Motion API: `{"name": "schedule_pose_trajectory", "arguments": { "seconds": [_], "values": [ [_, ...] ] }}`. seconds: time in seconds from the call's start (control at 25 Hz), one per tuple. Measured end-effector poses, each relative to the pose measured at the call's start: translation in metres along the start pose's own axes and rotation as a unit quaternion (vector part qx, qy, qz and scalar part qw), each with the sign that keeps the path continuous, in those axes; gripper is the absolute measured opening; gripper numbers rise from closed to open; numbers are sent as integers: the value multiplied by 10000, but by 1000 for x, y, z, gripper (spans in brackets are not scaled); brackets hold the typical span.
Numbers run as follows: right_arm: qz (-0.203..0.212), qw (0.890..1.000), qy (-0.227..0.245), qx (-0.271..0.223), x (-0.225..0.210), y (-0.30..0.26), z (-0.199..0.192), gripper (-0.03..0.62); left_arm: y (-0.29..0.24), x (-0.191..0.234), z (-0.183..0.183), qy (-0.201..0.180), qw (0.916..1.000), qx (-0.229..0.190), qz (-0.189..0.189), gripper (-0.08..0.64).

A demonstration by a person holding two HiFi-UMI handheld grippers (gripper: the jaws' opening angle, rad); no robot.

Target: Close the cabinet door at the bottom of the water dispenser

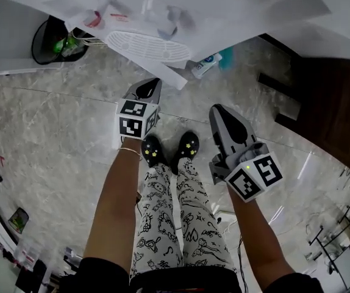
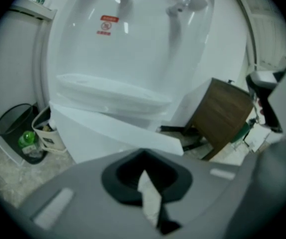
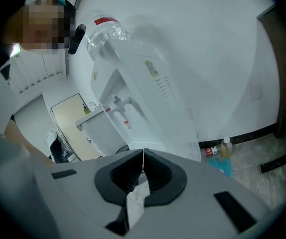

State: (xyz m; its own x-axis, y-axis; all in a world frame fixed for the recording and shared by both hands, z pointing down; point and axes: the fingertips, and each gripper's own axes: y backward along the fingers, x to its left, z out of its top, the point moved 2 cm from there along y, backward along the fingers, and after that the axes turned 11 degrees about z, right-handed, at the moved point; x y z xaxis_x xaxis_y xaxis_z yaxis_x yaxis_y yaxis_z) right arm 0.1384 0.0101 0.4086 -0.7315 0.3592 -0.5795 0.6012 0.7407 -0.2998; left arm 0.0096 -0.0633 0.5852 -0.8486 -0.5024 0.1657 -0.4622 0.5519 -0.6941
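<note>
Hovering over the grey marble floor (image 1: pixel 53 139) by the person's black dotted shoes (image 1: pixel 153 150), the grey left gripper (image 1: pixel 152 83) and grey right gripper (image 1: pixel 219 110) each have their jaws pressed together on nothing, probably so that they can push rather than grasp. Beyond them, the flat white cabinet door (image 2: pixel 108 129) stands swung out from the base of the white plastic water dispenser (image 2: pixel 133 44), and the left gripper faces it. A round black waste bin (image 2: pixel 13 126) stands farther left.
</note>
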Motion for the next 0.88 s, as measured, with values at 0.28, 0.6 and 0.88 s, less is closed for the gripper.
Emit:
{"name": "schedule_pose_trajectory", "arguments": {
  "seconds": [0.28,0.6,0.88],
  "values": [
    [-89,9991,-254,-314,-19,19,13,16,-29,-11,23,258,9996,34,133,-3],
    [-124,9972,-342,-654,-29,40,27,15,-50,-13,42,915,9954,-197,216,-3],
    [-342,9955,-410,-785,-35,55,25,15,-46,-20,53,1384,9897,-334,163,-3]
  ]
}}
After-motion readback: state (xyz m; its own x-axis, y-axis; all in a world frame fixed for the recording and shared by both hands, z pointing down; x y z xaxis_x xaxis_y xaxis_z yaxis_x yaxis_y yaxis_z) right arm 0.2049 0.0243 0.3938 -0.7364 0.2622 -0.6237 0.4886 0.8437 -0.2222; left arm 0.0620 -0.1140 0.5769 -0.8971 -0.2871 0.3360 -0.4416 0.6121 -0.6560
